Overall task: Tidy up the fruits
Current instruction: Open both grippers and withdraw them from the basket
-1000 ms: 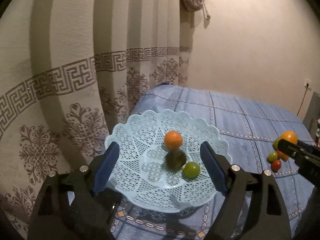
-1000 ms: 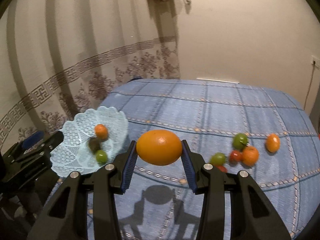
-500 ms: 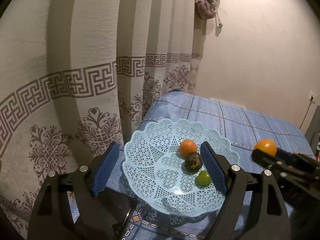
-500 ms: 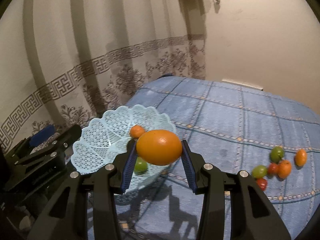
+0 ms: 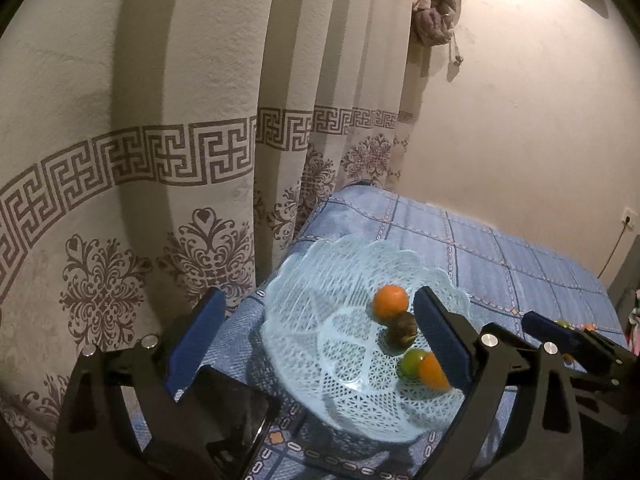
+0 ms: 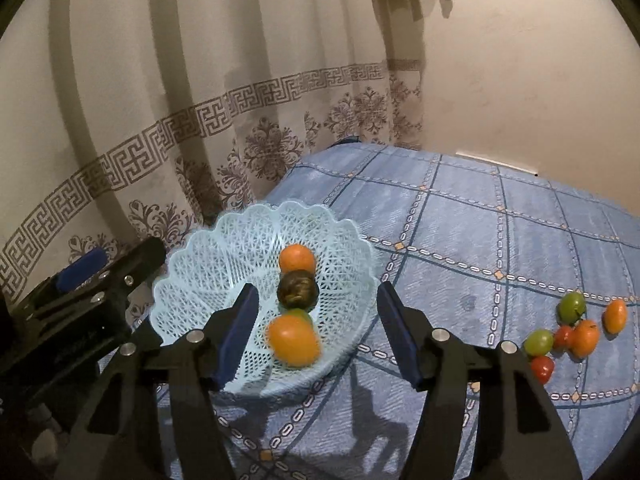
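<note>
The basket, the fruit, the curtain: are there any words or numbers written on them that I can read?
None: no words, labels or numbers can be read in either view.
The curtain carries only a key-pattern band and flower shapes, not letters.
The basket, the fruit and the blue cloth show no writing.

Left hand-held gripper (image 5: pixel 316 332) and right hand-held gripper (image 6: pixel 316 336), black frames, blue finger pads, silver screws

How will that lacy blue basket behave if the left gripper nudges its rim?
The basket is thin openwork plastic, so probably light and apt to slide on the blue cloth. Its rim likely flexes. Four round fruits, including the large orange, sit loose inside and may roll.
</note>
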